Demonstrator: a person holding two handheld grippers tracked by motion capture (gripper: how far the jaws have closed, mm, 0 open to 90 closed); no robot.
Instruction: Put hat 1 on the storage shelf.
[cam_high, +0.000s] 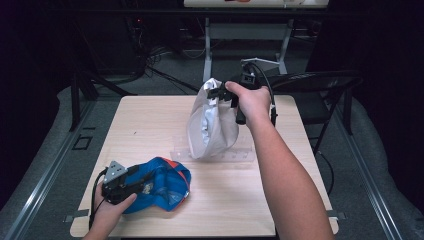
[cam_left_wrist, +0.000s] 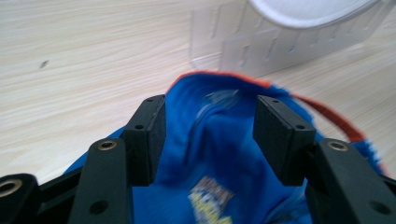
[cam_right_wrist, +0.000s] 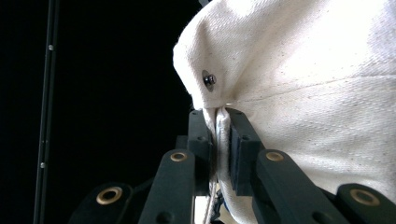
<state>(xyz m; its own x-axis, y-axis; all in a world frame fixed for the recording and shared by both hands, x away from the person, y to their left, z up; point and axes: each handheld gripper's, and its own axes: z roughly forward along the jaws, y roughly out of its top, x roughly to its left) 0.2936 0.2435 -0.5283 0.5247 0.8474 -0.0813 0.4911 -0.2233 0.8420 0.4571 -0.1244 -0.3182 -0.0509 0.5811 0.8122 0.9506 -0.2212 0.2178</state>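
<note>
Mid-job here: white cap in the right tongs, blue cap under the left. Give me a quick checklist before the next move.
1. Right tongs clamped on the white cap: ok, jaws pinch its edge.
2. White cap over the clear rack: ok; whether it is seated, cannot tell.
3. Left tongs gripping the blue cap: not ok, jaws apart, fabric between them, pads not pressing.
4. Blue cap fully on the table: ok.
5. Path between the caps free of other things: ok.
</note>
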